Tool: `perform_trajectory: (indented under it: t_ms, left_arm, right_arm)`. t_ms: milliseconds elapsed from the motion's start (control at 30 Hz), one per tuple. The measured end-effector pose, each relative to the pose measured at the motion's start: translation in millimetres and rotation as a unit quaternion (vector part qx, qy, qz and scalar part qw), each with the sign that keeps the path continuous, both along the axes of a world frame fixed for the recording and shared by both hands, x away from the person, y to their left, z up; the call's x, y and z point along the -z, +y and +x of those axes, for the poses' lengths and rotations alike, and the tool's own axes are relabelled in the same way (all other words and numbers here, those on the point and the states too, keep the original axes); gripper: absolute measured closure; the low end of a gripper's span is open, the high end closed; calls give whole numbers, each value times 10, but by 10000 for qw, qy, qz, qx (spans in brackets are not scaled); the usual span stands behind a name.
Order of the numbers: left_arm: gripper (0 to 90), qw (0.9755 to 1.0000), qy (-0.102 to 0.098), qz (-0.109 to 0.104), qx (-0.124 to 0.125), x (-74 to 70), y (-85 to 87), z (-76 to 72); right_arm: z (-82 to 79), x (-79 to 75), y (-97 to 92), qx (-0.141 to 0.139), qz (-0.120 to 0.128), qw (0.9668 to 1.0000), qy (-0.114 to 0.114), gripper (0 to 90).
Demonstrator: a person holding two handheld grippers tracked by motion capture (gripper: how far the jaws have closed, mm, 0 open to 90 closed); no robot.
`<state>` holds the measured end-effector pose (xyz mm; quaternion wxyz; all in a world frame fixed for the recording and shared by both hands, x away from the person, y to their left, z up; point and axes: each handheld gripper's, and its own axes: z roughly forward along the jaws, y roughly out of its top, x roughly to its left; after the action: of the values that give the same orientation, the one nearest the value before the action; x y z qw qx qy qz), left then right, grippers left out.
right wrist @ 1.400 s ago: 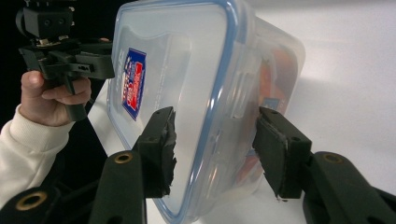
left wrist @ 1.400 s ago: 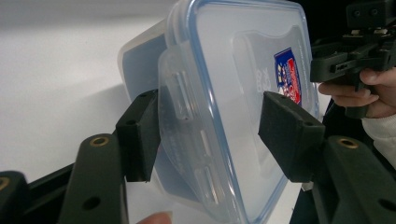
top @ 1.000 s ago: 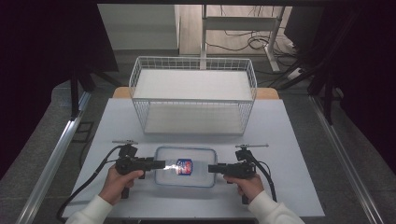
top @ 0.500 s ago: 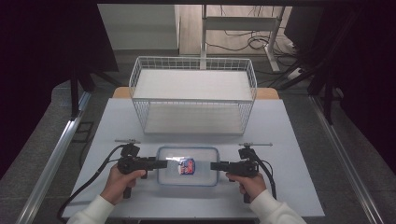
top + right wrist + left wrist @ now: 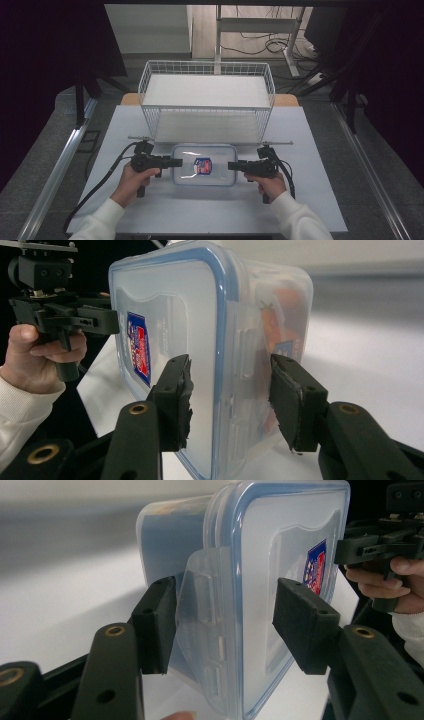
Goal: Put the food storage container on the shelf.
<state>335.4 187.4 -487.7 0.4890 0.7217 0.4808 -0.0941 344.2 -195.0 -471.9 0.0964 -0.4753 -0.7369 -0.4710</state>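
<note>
A clear lidded container (image 5: 190,172) with a blue seal and a red-and-blue sticker (image 5: 203,166) sits level between my two grippers, just in front of the wire basket. My left gripper (image 5: 179,162) is shut on its left end. In the left gripper view (image 5: 225,625) its jaws have just been closing, one pad (image 5: 155,625) on the latch flap, the other over the lid (image 5: 280,545). My right gripper (image 5: 231,165) is shut on the right end. There (image 5: 230,400) the pads straddle the lid (image 5: 170,305) and the base. Something orange shows inside.
A white wire basket (image 5: 207,107) stands behind the container, its floor bare. The pale table (image 5: 320,200) has free room on both sides. Cables trail from each gripper toward the front edge. Dark curtains and a metal rail flank the table.
Both grippers and the container between them have moved away from the person, closer to the basket's front wall.
</note>
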Motion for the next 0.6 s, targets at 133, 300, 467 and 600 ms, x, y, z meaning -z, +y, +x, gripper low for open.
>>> perform_trajectory:
  t_ms: [133, 300, 467, 600]
  left_arm:
    - [441, 10000, -11, -45, -8, 14, 9, 244]
    - [441, 9998, -121, -125, -75, 16, 43, 510]
    - [441, 9996, -120, -165, -219, 29, 29, 628]
    - [441, 9996, -100, -114, -221, 115, 31, 733]
  right_arm:
    - [199, -14, 6, 19, -35, 9999, -156, 521]
    - [512, -57, 42, 21, -67, 9996, -260, 520]
    - [701, -50, 56, -1, -66, 9996, -290, 517]
    - [857, 41, 49, -9, -44, 9997, -260, 515]
